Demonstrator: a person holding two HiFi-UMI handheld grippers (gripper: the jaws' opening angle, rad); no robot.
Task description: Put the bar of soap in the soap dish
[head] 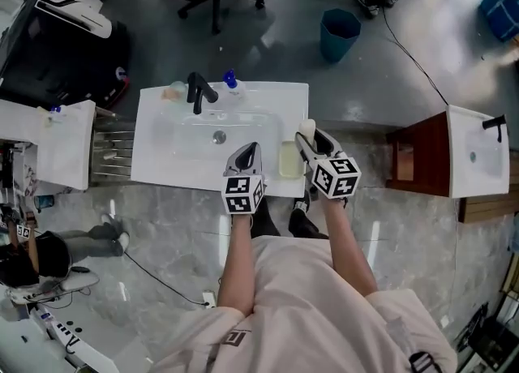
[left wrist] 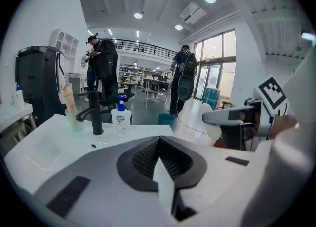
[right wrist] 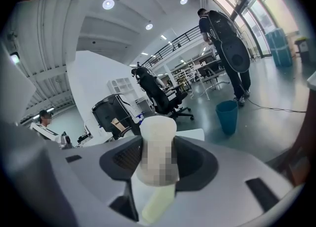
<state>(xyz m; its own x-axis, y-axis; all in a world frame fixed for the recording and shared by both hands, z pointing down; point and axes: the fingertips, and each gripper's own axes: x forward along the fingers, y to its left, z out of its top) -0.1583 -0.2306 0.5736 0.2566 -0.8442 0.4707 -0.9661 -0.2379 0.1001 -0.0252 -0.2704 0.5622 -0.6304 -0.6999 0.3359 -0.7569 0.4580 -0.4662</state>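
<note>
Soap bar (right wrist: pixel 158 144) is clamped between the jaws of your right gripper (head: pixel 310 141), at the white sink's (head: pixel 154 156) right front edge, just beside the pale soap dish (head: pixel 289 160). Your left gripper (head: pixel 246 154) has its jaws together, holding nothing, over the basin's front rim.

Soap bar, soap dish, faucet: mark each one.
bar of soap (right wrist: pixel 158 136), right gripper view, upper face.
soap dish (head: pixel 289 160), head view, middle of the tray.
faucet (head: pixel 197 92), head view, black upright body.
</note>
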